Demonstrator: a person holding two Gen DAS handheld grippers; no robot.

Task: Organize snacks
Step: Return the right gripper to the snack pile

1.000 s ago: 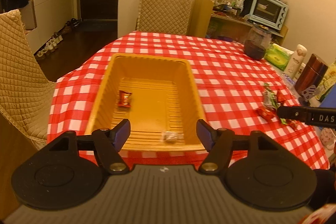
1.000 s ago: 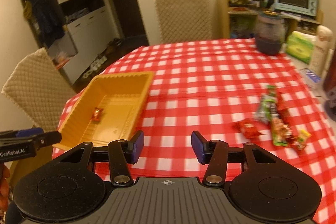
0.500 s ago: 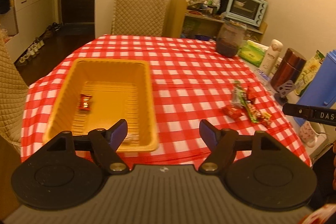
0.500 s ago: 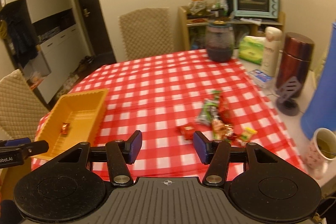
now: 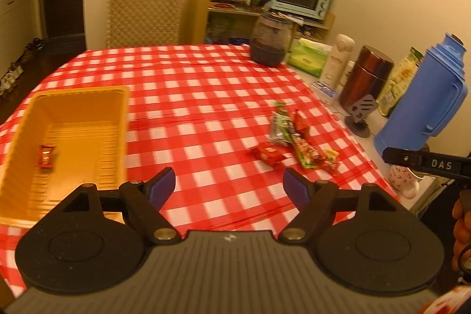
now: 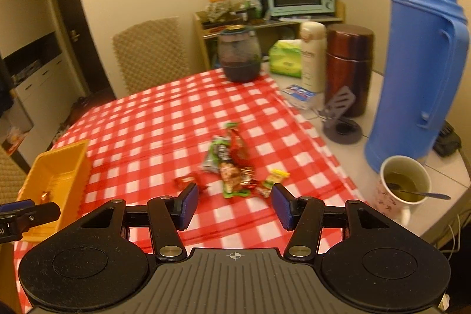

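Observation:
A yellow plastic bin [image 5: 88, 114] sits on the red checked tablecloth at the left, with a small red candy [image 5: 45, 156] inside it. A heap of wrapped snacks [image 5: 294, 140] lies on the cloth to the right: green bars, red packets, a small yellow one. My left gripper [image 5: 229, 186] hovers over the cloth between bin and heap, its jaws opening with nothing between them. My right gripper [image 6: 232, 203] hangs just short of the snack heap [image 6: 232, 167], open and empty. The bin [image 6: 59, 167] shows at the left of the right wrist view.
Along the table's right side stand a blue thermos [image 6: 424, 61], a mug of tea with a spoon [image 6: 403, 184], a brown canister [image 6: 350, 64], a white bottle [image 6: 313, 55], a phone stand [image 6: 341, 119] and a dark glass jar [image 6: 238, 55]. A quilted chair [image 5: 144, 11] stands behind the table.
Both grippers have swung right, from over the bin toward the snack heap. The left jaws have spread wider. The heap now lies close in front of the right gripper.

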